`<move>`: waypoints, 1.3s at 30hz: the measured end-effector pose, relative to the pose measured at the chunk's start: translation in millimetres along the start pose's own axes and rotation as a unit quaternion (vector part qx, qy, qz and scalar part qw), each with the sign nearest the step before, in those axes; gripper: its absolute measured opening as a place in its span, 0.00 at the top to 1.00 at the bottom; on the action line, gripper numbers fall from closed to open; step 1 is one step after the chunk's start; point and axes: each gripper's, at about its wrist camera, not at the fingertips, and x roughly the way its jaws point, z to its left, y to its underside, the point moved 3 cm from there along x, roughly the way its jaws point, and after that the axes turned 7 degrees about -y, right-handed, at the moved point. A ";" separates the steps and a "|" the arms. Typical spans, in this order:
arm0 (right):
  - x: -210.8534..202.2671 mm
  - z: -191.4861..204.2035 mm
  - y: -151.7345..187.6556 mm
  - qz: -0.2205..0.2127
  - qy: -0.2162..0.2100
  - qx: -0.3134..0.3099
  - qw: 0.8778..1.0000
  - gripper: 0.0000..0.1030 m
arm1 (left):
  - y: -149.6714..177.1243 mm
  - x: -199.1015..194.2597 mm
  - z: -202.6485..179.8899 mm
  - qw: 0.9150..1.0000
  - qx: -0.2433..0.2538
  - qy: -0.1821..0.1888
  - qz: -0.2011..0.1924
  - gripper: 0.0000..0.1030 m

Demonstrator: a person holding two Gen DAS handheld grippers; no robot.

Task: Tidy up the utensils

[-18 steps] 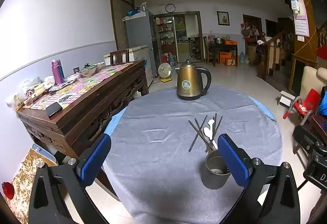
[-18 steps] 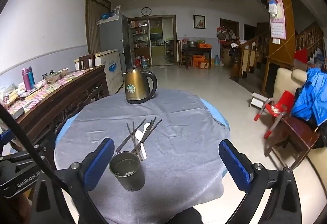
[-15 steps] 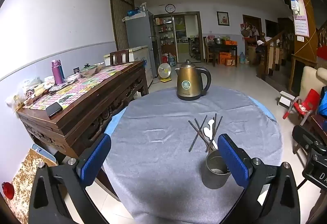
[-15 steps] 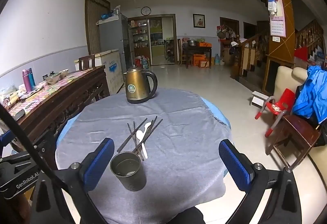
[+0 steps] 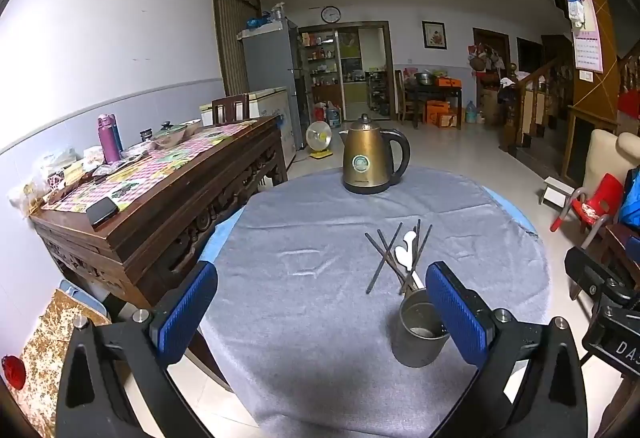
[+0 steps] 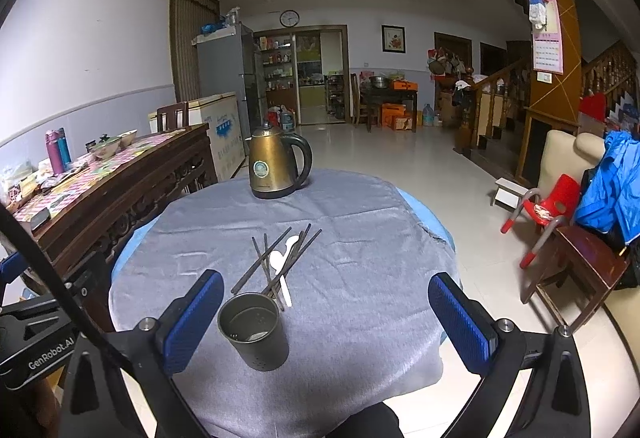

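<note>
both the left gripper (image 5: 320,312) and right gripper (image 6: 326,318) have fingers spread wide, holding nothing. chopsticks (image 6: 276,262) and white spoons (image 6: 280,266) lie piled mid-worktop; the metal cup (image 6: 254,334) stands upright just beside them toward the near edge, and the kettle (image 6: 276,166) at the far edge.

Small drift in the right wrist view

From the right gripper (image 6: 326,278), the kettle (image 6: 276,166) at the far edge of the tabletop (image 6: 360,326), the metal cup (image 6: 253,334) by its near edge, and the chopsticks (image 6: 260,266) and white spoon (image 6: 276,260) between them all sit a shade further right in the frame than half a second ago. The wall clock (image 6: 289,18) sits a touch higher, so the gripper has swung very slightly left and down.
</note>
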 end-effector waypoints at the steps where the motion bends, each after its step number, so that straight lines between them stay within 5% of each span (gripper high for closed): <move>1: 0.1 -0.1 -0.1 0.001 0.001 0.001 1.000 0.00 | 0.2 -0.3 -0.4 1.000 0.000 0.000 0.000 0.00; 39: 17.7 -1.8 7.2 0.010 0.001 0.006 1.000 0.00 | 7.3 25.1 2.2 1.000 0.000 0.003 0.024 0.00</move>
